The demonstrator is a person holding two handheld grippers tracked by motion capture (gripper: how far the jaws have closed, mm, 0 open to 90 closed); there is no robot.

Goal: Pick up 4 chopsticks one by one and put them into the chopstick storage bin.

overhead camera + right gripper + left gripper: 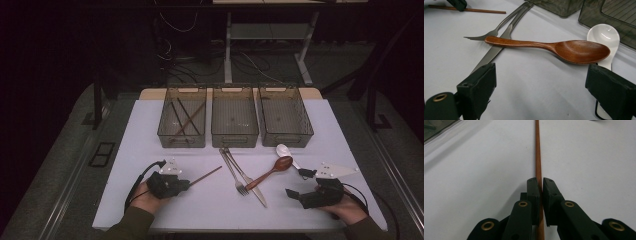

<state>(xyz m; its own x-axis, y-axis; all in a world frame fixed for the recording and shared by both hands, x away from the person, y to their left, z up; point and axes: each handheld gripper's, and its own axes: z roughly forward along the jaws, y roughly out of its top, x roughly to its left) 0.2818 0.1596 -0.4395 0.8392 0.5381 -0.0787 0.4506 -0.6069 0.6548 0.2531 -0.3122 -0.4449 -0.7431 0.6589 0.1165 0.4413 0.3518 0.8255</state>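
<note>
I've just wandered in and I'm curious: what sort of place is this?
Probably a lab or test room, not a kitchen: cutlery laid on a white table, three plastic bins for sorting, and loose cables on the floor.

The person's left hand (150,197) rested low at the near left, and the left gripper (541,185) had its two black jaws pressed almost together, pointing to the right. The right gripper (296,183) lay near the right edge, its jaws wide apart, pointing left.
</note>
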